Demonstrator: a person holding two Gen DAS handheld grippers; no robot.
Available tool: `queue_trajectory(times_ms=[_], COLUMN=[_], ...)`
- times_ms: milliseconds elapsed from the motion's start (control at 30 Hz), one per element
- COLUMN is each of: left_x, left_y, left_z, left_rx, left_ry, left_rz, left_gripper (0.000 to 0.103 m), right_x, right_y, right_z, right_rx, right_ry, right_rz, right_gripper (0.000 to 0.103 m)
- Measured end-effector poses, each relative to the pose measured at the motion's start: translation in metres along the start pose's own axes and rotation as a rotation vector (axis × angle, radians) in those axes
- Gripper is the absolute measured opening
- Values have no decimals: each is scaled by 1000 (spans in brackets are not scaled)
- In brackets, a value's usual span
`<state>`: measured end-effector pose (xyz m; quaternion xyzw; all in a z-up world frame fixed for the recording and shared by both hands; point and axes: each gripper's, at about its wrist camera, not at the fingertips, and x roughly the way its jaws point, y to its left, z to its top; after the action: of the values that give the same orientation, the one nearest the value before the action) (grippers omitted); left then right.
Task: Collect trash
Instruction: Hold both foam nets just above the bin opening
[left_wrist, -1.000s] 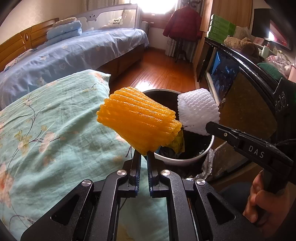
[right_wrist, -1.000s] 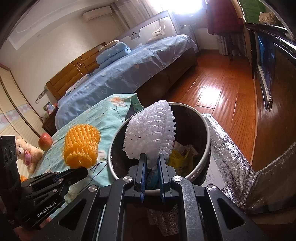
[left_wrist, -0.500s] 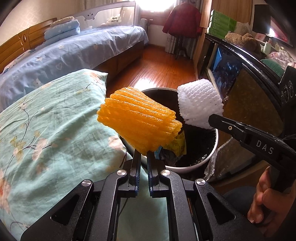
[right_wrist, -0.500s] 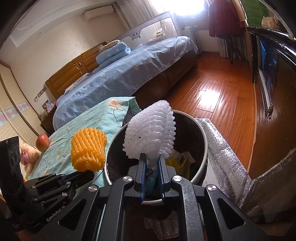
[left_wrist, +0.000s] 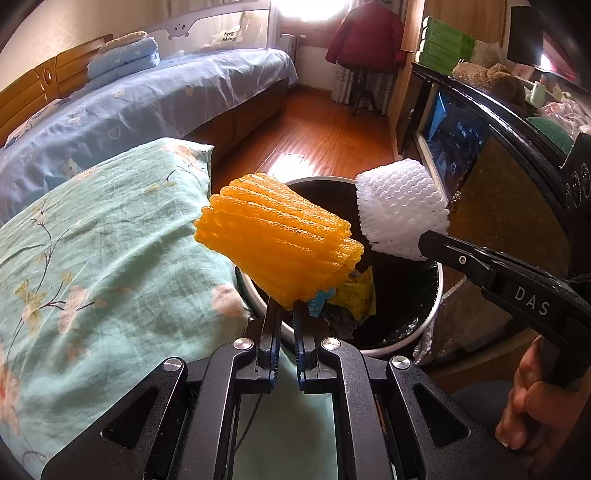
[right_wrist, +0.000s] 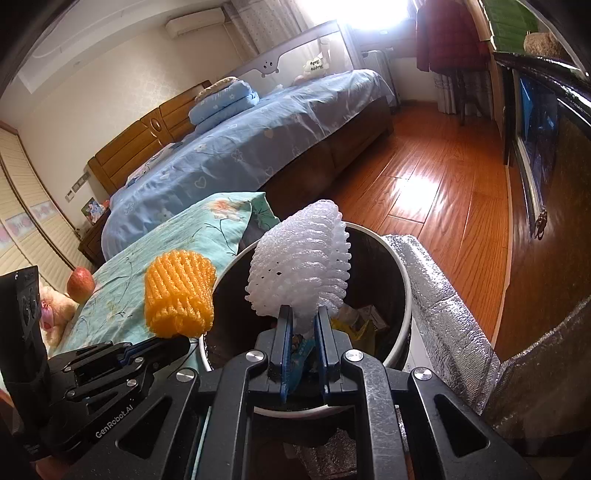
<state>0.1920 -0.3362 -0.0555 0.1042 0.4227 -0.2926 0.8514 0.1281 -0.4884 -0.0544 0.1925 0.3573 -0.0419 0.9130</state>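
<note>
Right wrist view: floral quilt (right_wrist: 177, 240), bearing an apple (right_wrist: 80, 283). Bin (right_wrist: 406, 295), dark-lined, already holding wrappers, stands beside it. White foam net (right_wrist: 299, 273), pinched at its base by the right gripper (right_wrist: 303, 314), hangs over the bin's mouth, apparently for dropping. Orange foam net (right_wrist: 180, 293), clamped in the left gripper (left_wrist: 286, 309), waits at the rim.

Our left tongs (left_wrist: 286, 314) and right tongs (right_wrist: 303, 317) are matte black with silver screws, blue pads and white lettering.
</note>
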Motion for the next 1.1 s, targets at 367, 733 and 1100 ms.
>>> queue_trajectory(times_ms=[367, 733, 1100], left_x=[4, 10, 12], left_y=[0, 0, -1], left_z=[3, 6, 7], left_rx=[0, 2, 2], left_ry=[6, 9, 10], left_rz=[4, 11, 15], left_gripper=[6, 6, 6], right_x=[4, 8, 9], right_y=[-3, -6, -6], right_z=[2, 6, 5], right_rx=[4, 7, 9], right_ry=[2, 11, 14], right_rz=[1, 0, 2], right_gripper=[12, 12, 13])
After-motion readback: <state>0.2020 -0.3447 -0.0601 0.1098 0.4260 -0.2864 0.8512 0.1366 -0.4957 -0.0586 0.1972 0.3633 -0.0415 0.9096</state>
